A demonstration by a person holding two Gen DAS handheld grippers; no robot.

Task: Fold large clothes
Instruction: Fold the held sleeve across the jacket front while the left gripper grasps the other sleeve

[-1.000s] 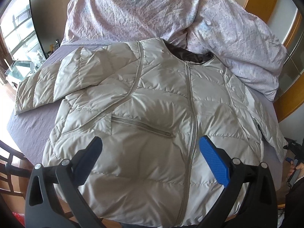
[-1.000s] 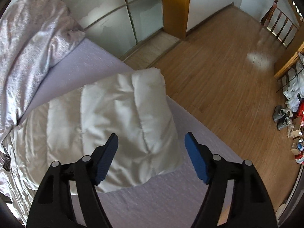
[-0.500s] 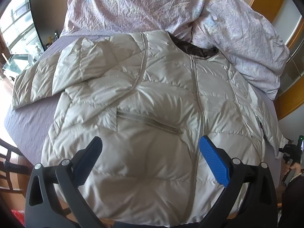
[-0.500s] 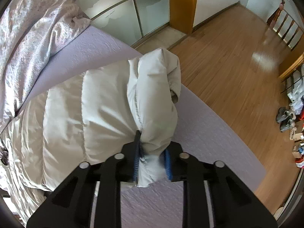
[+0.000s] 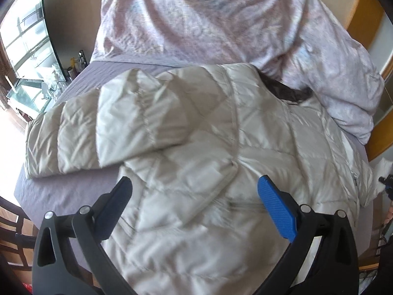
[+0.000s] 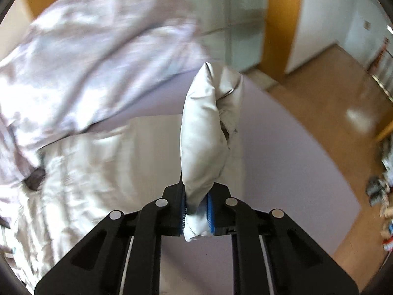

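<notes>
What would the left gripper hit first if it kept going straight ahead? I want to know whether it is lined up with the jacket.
Most likely the jacket body, between the open left gripper fingers; depth unclear.

No writing, label, brand or number can be read in either view. The small items at the edges are too blurred to tell.

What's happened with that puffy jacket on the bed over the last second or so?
The right gripper, open over the jacket's sleeve a second ago, has shut on its cuff end and lifted it off the bed, so the sleeve now stands up from the jaws. The left gripper stayed open above the jacket, only drifting toward the other sleeve. The jacket body remains spread flat, zipped.
</notes>
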